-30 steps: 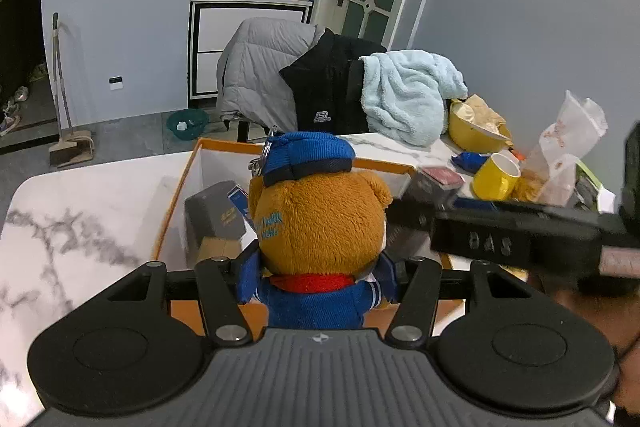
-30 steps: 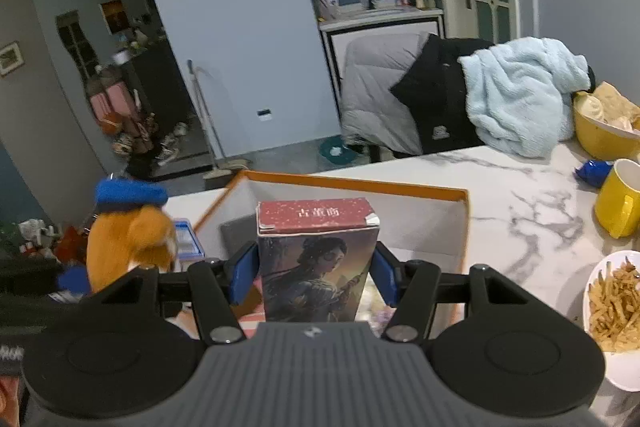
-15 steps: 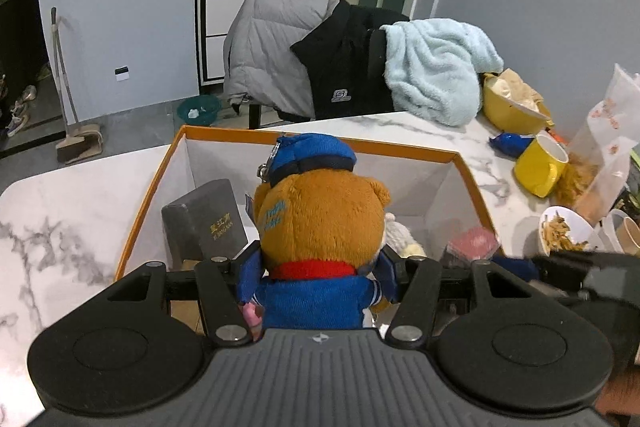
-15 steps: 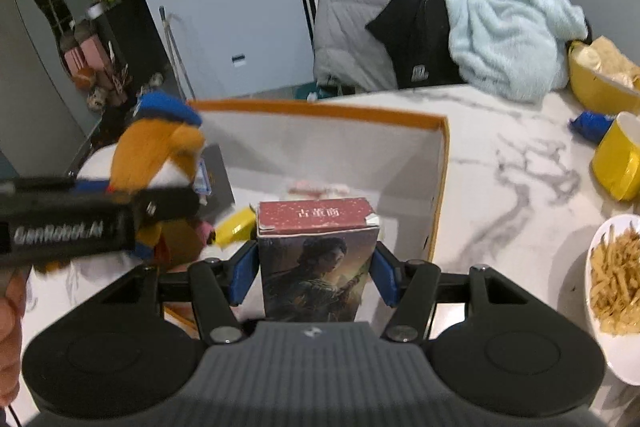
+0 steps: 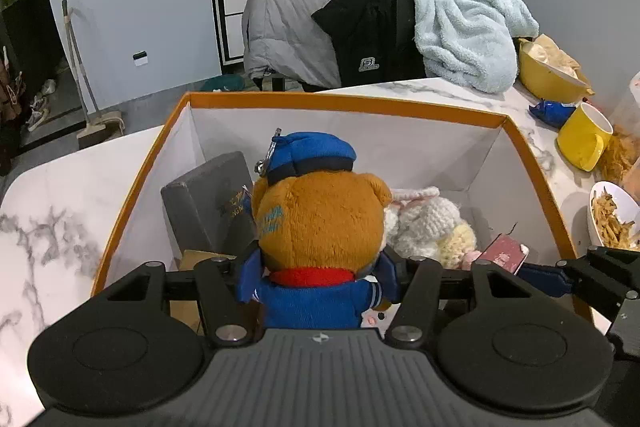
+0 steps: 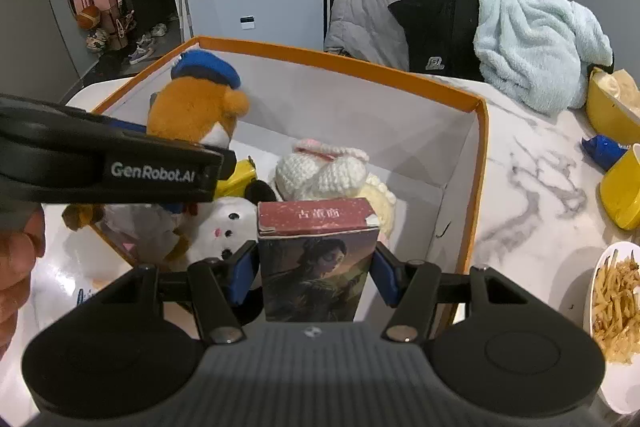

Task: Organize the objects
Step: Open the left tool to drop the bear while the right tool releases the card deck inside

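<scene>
Both loads hung over the orange box (image 5: 344, 103): the left gripper (image 5: 318, 277) clamped a teddy bear (image 5: 320, 223), the right gripper (image 6: 316, 269) a card box (image 6: 318, 255); next, lower and release each among the toys

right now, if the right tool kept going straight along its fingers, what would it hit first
Probably the white crocheted toy lying in the orange-rimmed box; it sits just beyond the card box that the right tool grips. Depth is unclear, so the white panda plush could touch first.
</scene>
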The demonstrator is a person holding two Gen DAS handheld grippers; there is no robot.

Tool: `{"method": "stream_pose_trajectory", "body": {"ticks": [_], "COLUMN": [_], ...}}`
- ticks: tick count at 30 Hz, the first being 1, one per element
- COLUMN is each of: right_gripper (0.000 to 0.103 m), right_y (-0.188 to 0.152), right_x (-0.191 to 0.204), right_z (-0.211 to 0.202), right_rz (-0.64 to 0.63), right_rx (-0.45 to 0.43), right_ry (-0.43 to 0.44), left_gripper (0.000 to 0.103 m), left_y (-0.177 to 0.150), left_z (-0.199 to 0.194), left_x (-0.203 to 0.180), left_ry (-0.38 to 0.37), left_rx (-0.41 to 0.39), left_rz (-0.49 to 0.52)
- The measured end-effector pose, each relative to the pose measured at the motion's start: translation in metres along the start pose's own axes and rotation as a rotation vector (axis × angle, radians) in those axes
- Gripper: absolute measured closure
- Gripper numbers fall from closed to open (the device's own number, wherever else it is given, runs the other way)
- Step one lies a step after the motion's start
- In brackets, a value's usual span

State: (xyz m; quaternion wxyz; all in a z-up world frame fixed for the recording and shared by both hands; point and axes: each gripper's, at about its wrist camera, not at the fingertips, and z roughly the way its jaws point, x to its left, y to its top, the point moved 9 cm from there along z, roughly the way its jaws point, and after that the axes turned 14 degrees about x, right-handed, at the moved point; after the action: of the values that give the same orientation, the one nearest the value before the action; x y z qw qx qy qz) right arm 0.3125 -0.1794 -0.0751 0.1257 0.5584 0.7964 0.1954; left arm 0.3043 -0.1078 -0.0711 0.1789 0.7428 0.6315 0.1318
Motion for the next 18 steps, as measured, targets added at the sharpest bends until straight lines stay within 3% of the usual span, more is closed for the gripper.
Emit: {"method": "stream_pose_trajectory", "body": {"ticks": [3, 5, 7, 11, 18], "right_gripper": [0.04, 0.028, 0.024, 0.024, 0.024], "right_y": [0.001, 0.001, 0.001, 0.004, 0.006], "right_x": [-0.001, 0.0, -0.001, -0.003, -0.003], "right_z": [0.001, 0.0, -0.003, -0.007, -0.01], "right_rz": [-0.004, -0.007, -0.011, 0.001, 0.007], "right_rx": [-0.018, -0.031, -0.047, -0.064, -0.076], "right_ry": [-0.016, -0.047, -0.062, -0.058, -0.057], "left_gripper": [0.033, 0.03, 0.024, 0.017, 0.018], "left_y": [0.0, 0.0, 0.003, 0.007, 0.007], "left_z": [0.002, 0.001, -0.004, -0.016, -0.023], "left_x": [0.002, 0.003, 0.005, 0.01, 0.014], "left_ry": [-0.004, -0.011, -0.014, -0.02, -0.027], "left_rx": [0.009, 0.0, -0.031, -0.094, -0.091], "left_rz": [-0.007, -0.015, -0.022, -0.049, -0.054]}}
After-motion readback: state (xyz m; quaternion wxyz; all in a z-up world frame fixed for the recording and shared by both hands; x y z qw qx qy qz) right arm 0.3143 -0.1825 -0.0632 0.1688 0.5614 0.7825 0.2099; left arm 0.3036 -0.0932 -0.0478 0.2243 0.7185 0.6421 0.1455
